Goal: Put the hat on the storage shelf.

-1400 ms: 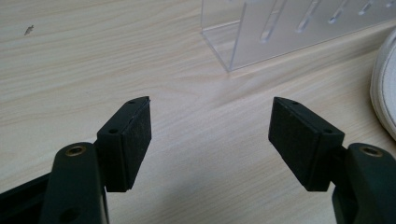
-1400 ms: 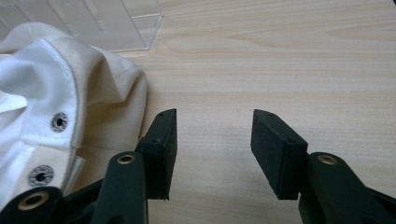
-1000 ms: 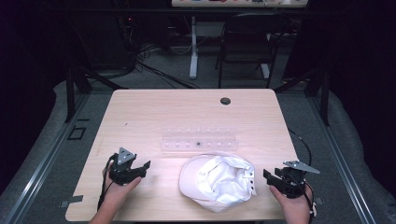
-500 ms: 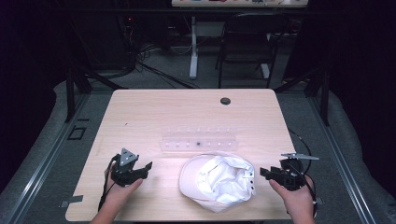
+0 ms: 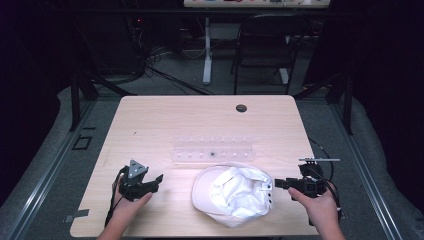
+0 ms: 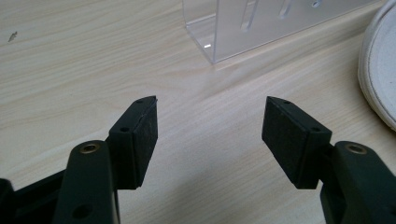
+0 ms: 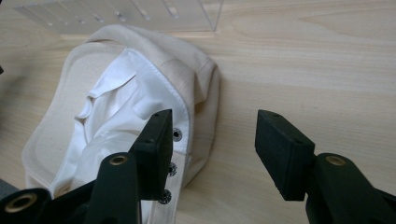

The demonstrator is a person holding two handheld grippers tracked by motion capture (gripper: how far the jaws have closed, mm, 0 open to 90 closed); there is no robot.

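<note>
Wooden table [image 5: 150, 120]: cap [image 7: 116, 121] lies beside the right gripper's [image 7: 212, 140] open fingers [image 7: 285, 149].

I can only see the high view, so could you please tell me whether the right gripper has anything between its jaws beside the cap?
Observer: No. In the right gripper view, the right gripper has just been opening its jaws. Only bare table shows between them, and the cap sits behind one jaw.
Operator: Thank you. Which part of the cap is nearest to it?
Observer: The back strap. Its row of metal snaps is right by that jaw, and the white lining faces up.
Operator: And the left gripper, please?
Observer: The left gripper is open over bare wood and points at the corner of the clear plastic rack.
</note>
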